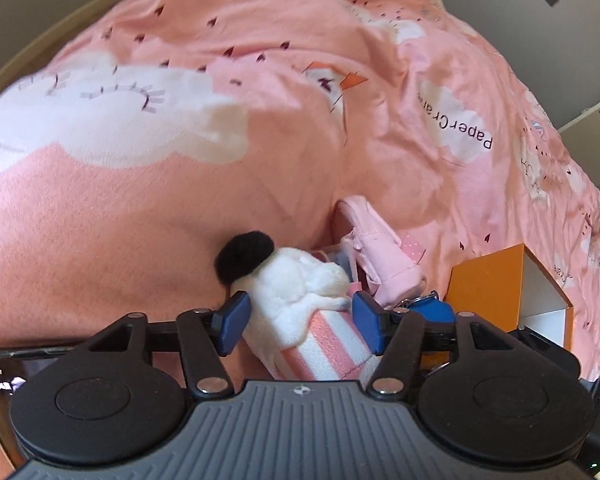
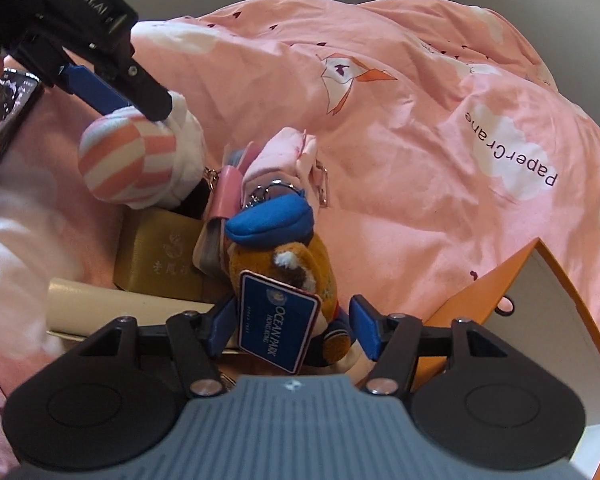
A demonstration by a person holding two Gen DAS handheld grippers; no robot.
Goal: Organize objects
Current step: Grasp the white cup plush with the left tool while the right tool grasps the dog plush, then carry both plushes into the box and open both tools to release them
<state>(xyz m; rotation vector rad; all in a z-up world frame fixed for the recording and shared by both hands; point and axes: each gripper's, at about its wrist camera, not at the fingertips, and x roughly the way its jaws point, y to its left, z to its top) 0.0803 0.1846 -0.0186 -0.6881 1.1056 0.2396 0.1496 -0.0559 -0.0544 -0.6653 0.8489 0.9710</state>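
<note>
In the left wrist view, a white plush toy (image 1: 296, 288) with a black ear and a pink-striped body lies between the blue pads of my left gripper (image 1: 300, 324). The jaws stand wide and open, clear of its sides. The right wrist view shows that striped toy (image 2: 128, 160) resting at the far left of the pile, with the left gripper (image 2: 136, 114) over it. My right gripper (image 2: 294, 330) is shut on a brown plush toy (image 2: 296, 264) with a blue cap and a blue "Ocean Park" tag. A pink pouch (image 2: 284, 156) lies just beyond it.
A pink printed bedcover (image 2: 420, 140) fills the background. An orange box (image 2: 560, 320) with a white inside lies at the right. A gold case (image 2: 152, 256) and a cream tube (image 2: 112, 304) sit under the toys. A lit phone (image 2: 4, 120) lies at the left.
</note>
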